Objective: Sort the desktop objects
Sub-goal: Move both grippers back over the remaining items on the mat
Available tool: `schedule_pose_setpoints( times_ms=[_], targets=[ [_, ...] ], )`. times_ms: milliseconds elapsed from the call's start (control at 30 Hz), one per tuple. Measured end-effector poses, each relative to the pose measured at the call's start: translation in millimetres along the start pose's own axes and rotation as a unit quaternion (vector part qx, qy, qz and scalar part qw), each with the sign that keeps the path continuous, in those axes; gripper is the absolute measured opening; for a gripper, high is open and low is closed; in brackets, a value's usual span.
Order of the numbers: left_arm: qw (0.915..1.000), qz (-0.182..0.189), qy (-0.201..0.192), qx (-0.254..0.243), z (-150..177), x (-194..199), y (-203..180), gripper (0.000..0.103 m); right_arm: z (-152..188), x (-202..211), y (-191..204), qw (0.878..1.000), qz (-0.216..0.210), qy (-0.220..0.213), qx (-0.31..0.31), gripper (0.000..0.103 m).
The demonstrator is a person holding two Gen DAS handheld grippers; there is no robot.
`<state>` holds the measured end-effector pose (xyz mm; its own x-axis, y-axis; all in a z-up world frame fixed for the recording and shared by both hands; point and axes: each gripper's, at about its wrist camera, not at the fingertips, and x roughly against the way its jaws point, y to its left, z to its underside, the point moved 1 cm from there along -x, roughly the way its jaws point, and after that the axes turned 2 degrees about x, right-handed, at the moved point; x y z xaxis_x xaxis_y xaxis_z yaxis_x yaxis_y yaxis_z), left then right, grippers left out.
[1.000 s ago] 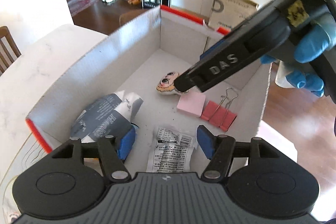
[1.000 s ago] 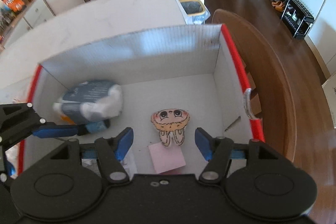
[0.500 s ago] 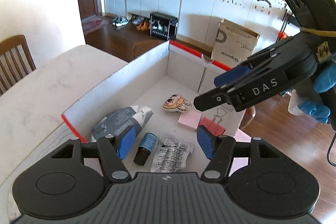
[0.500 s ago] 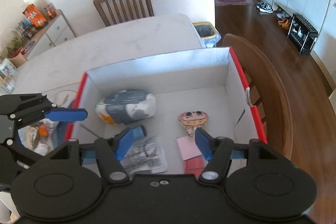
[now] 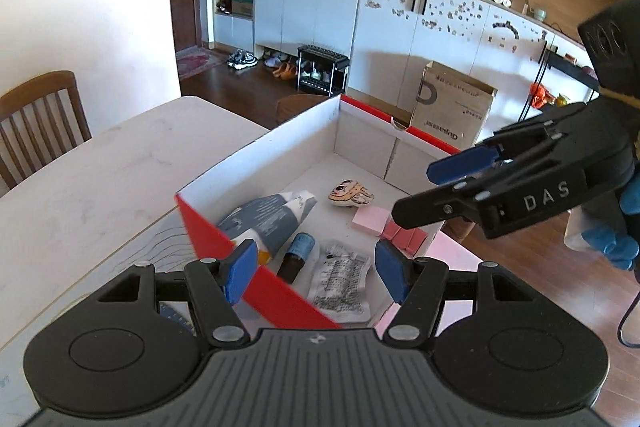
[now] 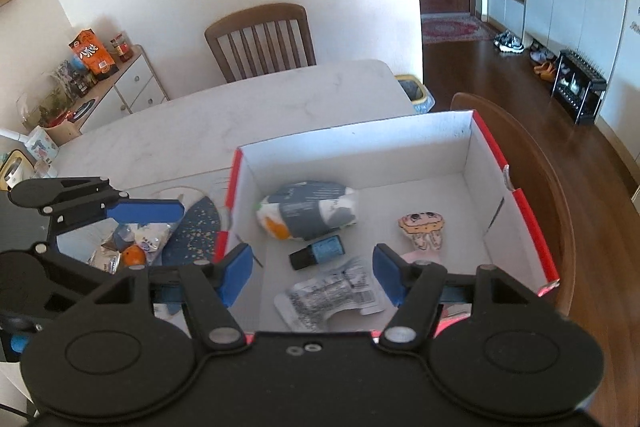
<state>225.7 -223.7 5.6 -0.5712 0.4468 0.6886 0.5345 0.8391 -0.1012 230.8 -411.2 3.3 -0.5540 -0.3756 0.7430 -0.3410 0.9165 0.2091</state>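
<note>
Left gripper [image 5: 314,277]: jaws spread wide, nothing between the blue pads, held above the near red-edged corner of the box
Right gripper [image 6: 313,275]: jaws wide apart and empty, raised over the box's near side; in the left wrist view it shows at the right, marked DAS, held by a blue-gloved hand [image 5: 622,245]
Box [image 6: 360,143]: white cardboard with red rim, open on top, resting on the pale marble table [image 6: 240,115]
Grey-and-white packet [image 6: 308,209]: lying on its side on the box floor, toward the left wall
Small dark bottle [image 6: 318,251]: blue label, lying flat just beside the packet on its near side
Printed foil sachet [image 6: 334,293]: flat on the floor of the box, nearest the right wrist camera
Cartoon sticker figure [image 6: 422,229]: lying flat toward the right side of the box, apart from the packet
Pink sticky notes [image 5: 370,220]: flat on the box floor just beside the cartoon figure
Red binder clip [image 5: 404,238]: touching the sticky notes on their near side
Outside the box: a snack bag with an orange item [image 6: 134,247] and a dark speckled piece [image 6: 196,231] lie on the table just left of the box wall
Chair [image 6: 262,41]: wooden, at the far side of the table
</note>
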Motion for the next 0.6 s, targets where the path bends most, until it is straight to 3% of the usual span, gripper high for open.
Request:
schedule_pose_setpoints(
  times_ms=[600],
  targets=[
    [0.9992,-0.016,-0.023,0.026,55.7,62.2,48.0,0.064,26.4,3.3,93.9,0.999,-0.001,-0.035,0.019,0.075]
  ],
)
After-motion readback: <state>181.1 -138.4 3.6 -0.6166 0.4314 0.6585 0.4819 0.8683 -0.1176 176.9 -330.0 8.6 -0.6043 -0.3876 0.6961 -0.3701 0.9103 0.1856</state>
